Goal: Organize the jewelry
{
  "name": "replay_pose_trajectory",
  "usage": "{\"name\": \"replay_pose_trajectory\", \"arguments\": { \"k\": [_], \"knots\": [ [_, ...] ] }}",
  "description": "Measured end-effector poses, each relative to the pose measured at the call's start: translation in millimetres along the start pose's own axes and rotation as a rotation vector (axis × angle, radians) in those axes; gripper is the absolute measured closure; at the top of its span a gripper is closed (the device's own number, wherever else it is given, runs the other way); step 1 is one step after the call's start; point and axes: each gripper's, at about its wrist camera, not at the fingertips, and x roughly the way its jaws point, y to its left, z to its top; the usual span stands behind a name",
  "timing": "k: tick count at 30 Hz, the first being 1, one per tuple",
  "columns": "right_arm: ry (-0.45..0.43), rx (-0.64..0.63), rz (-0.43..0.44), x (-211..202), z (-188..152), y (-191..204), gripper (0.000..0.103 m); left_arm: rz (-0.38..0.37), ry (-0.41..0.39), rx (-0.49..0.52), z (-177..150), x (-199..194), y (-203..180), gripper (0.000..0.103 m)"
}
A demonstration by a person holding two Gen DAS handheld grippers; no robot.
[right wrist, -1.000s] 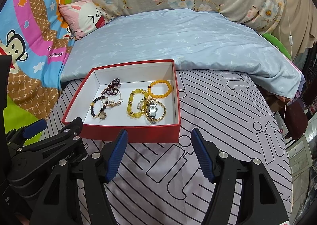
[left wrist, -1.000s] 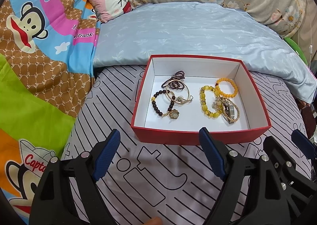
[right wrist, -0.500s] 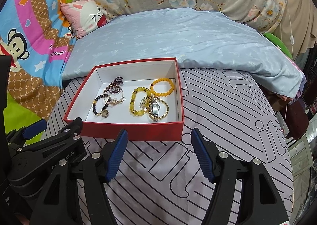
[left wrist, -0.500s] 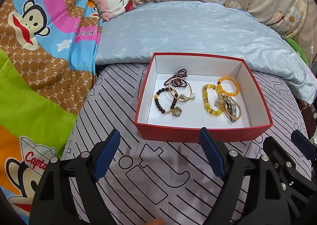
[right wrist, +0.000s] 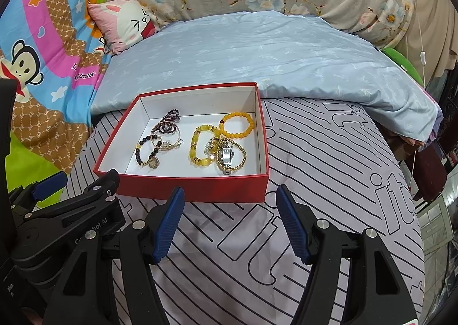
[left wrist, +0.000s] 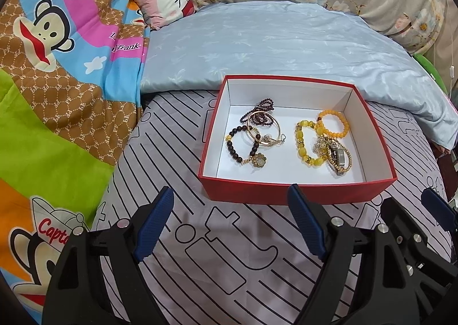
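Jewelry (left wrist: 289,139) lies in two clusters inside the red box (left wrist: 297,196) on the bed: dark beads and a gold hoop left, yellow bracelets and a watch right. Both my left gripper (left wrist: 230,224) and right gripper (right wrist: 230,222) hover short of it, jaws apart and empty. Sorted already, or awaiting sorting, I cannot judge.

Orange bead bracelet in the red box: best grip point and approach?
Take the orange bead bracelet at its far-right arc, coming from above. It lies flat; that arc is free of the yellow bracelet and watch, though close to the red box wall.
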Motion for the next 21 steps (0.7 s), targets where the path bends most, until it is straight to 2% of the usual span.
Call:
{"name": "replay_pose_trajectory", "arguments": {
  "k": [21],
  "knots": [
    [0.008,-0.002,0.003,3.1,-4.1,2.5,0.037,0.019,0.001,0.007,-3.9,1.6,-1.1,0.024]
  ]
}}
